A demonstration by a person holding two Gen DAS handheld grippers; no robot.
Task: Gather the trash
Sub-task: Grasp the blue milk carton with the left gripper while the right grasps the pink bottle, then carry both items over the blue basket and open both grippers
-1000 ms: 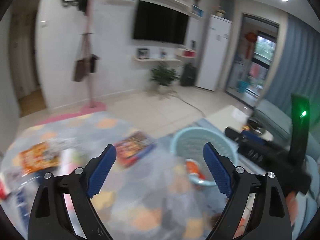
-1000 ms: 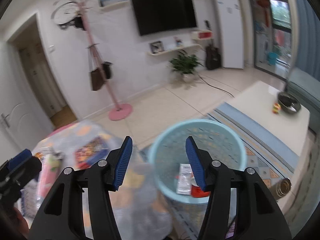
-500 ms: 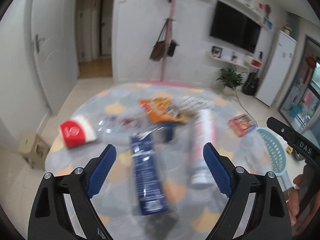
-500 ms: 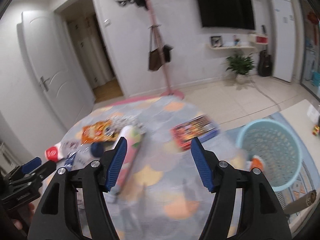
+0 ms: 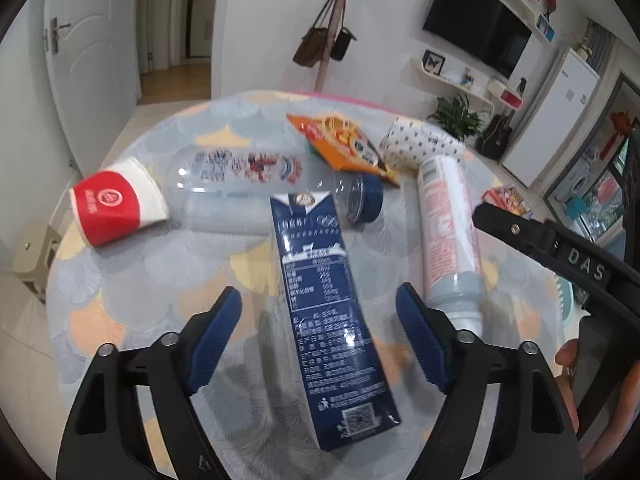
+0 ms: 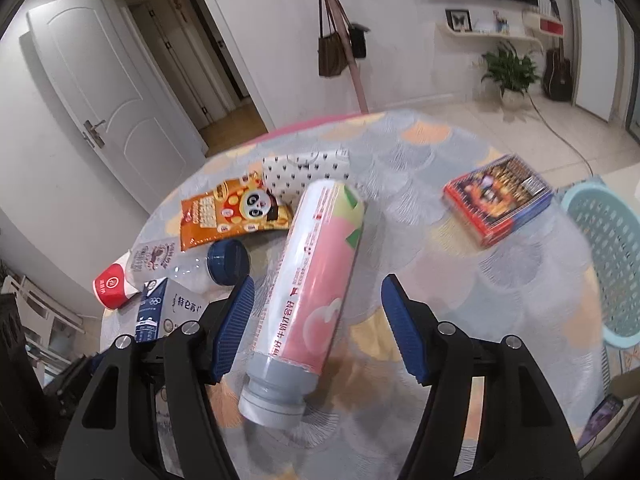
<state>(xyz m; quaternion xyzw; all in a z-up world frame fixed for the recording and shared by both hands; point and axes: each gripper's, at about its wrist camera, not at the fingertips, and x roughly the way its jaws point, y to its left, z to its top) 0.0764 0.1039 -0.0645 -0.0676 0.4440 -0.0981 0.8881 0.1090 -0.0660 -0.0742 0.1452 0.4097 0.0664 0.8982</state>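
A dark blue milk carton (image 5: pixel 324 312) lies flat on the round table, between the blue pads of my left gripper (image 5: pixel 318 306). Those jaws are closing, and a gap shows on both sides of the carton. A pink bottle (image 6: pixel 310 292) with a grey cap lies between the pads of my right gripper (image 6: pixel 316 294), which stands open and clear of it. The same pink bottle (image 5: pixel 448 240) shows right of the carton in the left wrist view. The light blue trash basket (image 6: pixel 608 256) stands off the table's right edge.
Also on the table (image 5: pixel 132 280): a red and white paper cup (image 5: pixel 116 208), a clear bottle (image 5: pixel 256 184) with a blue cap, an orange snack bag (image 6: pixel 232 214), a patterned white pack (image 6: pixel 306 170) and a red box (image 6: pixel 498 198). A coat stand (image 6: pixel 348 40) rises behind.
Both grippers swung left from the basket to the table and dropped toward the trash. The left pads have narrowed around the carton. The right gripper now straddles the pink bottle.
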